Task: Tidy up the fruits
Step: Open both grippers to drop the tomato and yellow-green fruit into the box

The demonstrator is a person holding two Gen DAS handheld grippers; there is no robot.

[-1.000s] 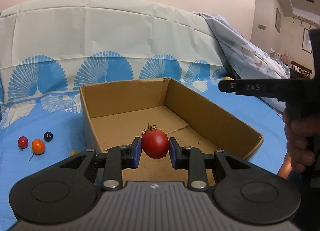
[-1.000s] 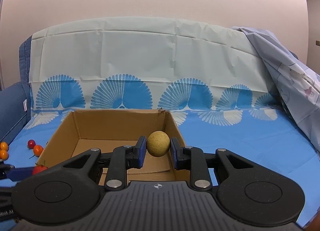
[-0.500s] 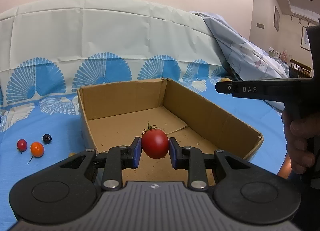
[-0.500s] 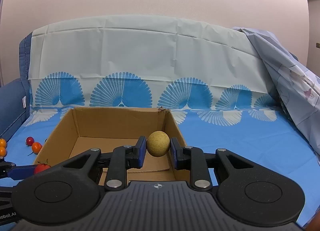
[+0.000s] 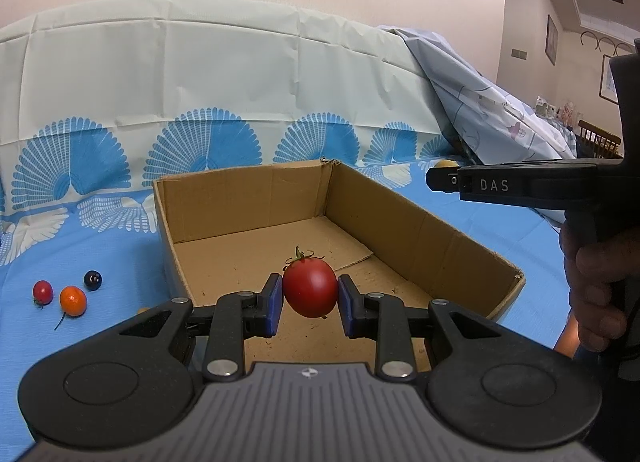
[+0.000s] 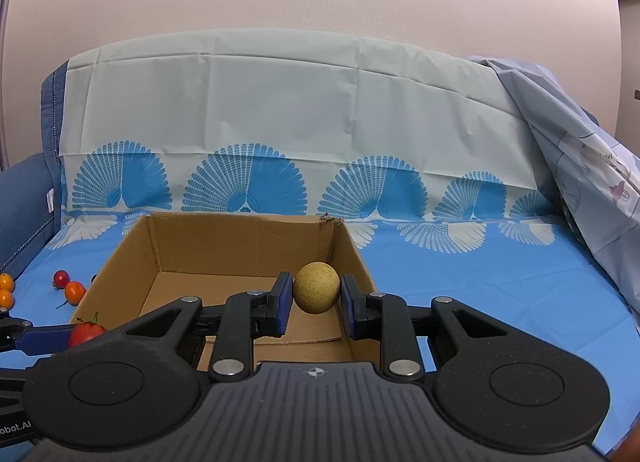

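Loose small fruits (image 5: 73,300) lie left on the blue cloth (image 5: 100,246). Left gripper (image 5: 310,304) has its fingers clamped on a red tomato (image 5: 310,291), stem up, long axis near upright, over the open cardboard box (image 5: 420,230). Right gripper (image 6: 316,304) fingers clamp a round yellow fruit (image 6: 317,293) over the box's right wall, no clear axis.

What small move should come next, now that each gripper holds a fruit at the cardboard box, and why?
Probably open the left gripper to drop the red tomato into the cardboard box. It hangs above the bare box floor, inside the near wall, pinched between both pads. The right gripper grips the tan round fruit by the box's right wall and can follow.
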